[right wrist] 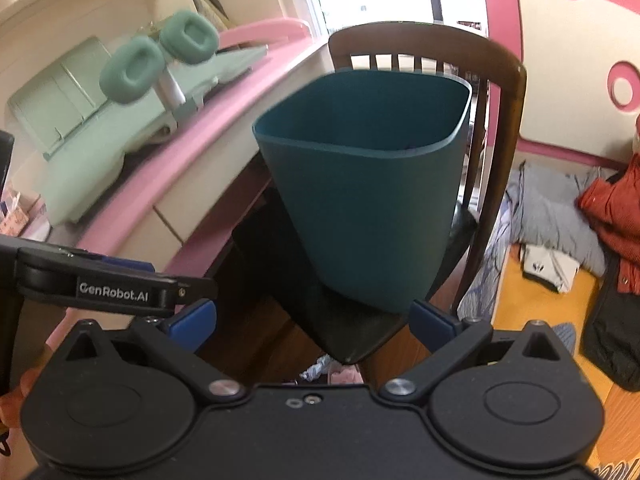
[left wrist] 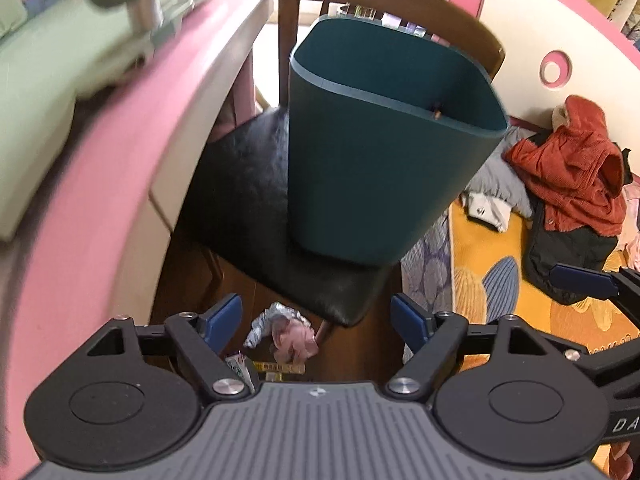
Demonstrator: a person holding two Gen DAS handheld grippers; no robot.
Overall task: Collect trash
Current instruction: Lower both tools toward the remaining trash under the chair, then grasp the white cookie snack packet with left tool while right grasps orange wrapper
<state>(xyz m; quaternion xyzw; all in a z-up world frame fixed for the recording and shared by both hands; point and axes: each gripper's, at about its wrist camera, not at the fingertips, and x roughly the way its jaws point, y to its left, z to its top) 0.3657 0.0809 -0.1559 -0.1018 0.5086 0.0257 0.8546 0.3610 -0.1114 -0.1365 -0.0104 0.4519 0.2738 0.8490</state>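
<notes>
A dark teal waste bin [left wrist: 384, 152] stands upright on the black seat of a wooden chair [left wrist: 256, 208]; it also shows in the right wrist view [right wrist: 368, 200]. Crumpled trash [left wrist: 286, 332], a silvery wrapper and pinkish paper, lies on the wooden floor below the seat's front corner, with flat wrappers [left wrist: 276, 368] nearer me. A bit of it shows in the right wrist view [right wrist: 332, 372]. My left gripper [left wrist: 316, 320] is open and empty, above the trash. My right gripper [right wrist: 312, 320] is open and empty, in front of the bin.
A pink-edged desk [left wrist: 100, 184] on the left carries a green case and green headphones [right wrist: 160, 60]. Clothes, one red [left wrist: 572, 168], lie on an orange rug [left wrist: 492, 248] at the right. The right gripper's finger [left wrist: 584, 280] shows at the left view's right edge.
</notes>
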